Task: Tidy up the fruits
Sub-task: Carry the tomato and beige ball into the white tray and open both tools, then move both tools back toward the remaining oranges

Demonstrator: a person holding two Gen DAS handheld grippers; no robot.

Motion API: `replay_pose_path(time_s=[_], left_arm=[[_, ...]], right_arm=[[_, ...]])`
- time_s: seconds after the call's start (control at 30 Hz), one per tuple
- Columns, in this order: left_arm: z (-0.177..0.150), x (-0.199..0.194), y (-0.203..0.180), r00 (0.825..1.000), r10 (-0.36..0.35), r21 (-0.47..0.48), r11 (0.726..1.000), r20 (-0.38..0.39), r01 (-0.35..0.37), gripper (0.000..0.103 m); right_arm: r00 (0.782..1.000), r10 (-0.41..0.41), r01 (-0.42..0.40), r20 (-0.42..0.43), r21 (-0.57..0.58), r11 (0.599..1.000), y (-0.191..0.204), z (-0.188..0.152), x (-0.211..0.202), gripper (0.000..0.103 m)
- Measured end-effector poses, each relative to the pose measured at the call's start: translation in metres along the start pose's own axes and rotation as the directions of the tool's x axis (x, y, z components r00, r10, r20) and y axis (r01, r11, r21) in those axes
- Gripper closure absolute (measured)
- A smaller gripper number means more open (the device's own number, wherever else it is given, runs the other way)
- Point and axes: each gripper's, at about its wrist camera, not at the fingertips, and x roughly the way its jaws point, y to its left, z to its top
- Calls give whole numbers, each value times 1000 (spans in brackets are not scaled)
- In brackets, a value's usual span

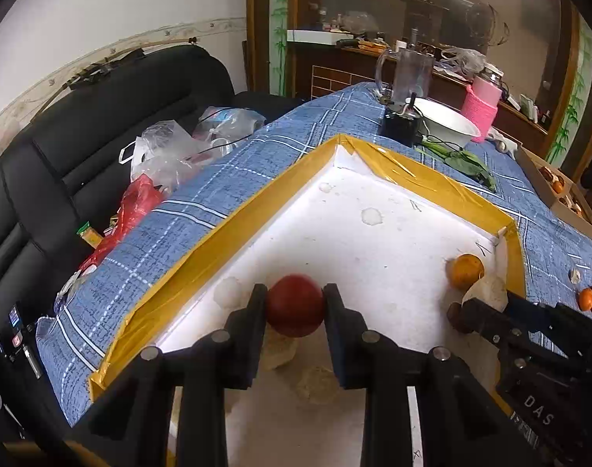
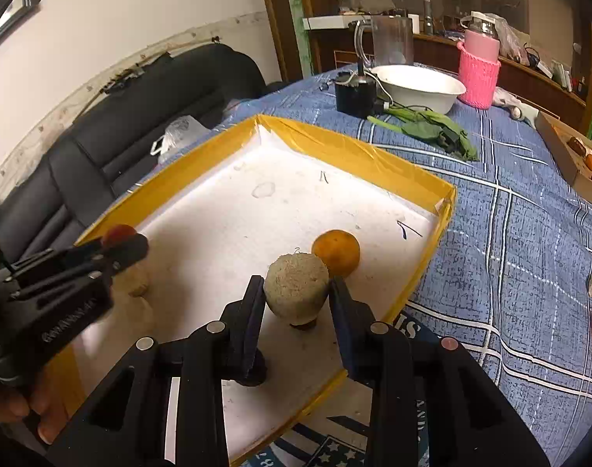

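Observation:
A white foam tray [image 1: 218, 229] with a yellow taped rim lies on the blue checked cloth. My left gripper [image 1: 295, 295] is shut on a round red fruit [image 1: 295, 313] low over the tray's near left part; the right wrist view shows that left gripper [image 2: 121, 247] with the red fruit [image 2: 119, 232]. My right gripper [image 2: 296, 287] is shut on a pale, rough round fruit [image 2: 296, 278] just above the tray floor [image 2: 257, 214]. An orange [image 2: 336, 253] rests on the floor right behind it. From the left wrist view the right gripper [image 1: 473, 305], pale fruit [image 1: 488, 290] and orange [image 1: 467, 270] sit by the tray's right wall.
Pale beige lumps [image 1: 280, 346] lie on the tray floor under the left gripper. Behind the tray stand a black device [image 2: 354, 95], white bowl [image 2: 420, 85], glass jug [image 2: 389, 41], pink-sleeved bottle [image 2: 479, 70] and green leaves [image 2: 432, 128]. A cardboard box [image 2: 568, 159] and small oranges [image 1: 591, 299] are to the right; a sofa [image 1: 82, 136] holding bags is left.

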Motion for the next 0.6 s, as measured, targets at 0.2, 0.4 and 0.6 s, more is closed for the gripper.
replay_pose_path(time_s=[0.2, 0.4, 0.6], left_arm=[[0, 0, 8, 999, 35, -27, 999, -10, -35, 41], [-3, -10, 18, 998, 54, -52, 997, 15, -53, 31], [-3, -22, 22, 998, 61, -76, 995, 22, -59, 17]], right_arm=[[1000, -15, 16, 24, -31, 999, 6, 0, -7, 46], [999, -21, 23, 42, -57, 998, 10, -7, -23, 42], [997, -26, 34, 77, -107, 994, 16, -23, -50, 20]])
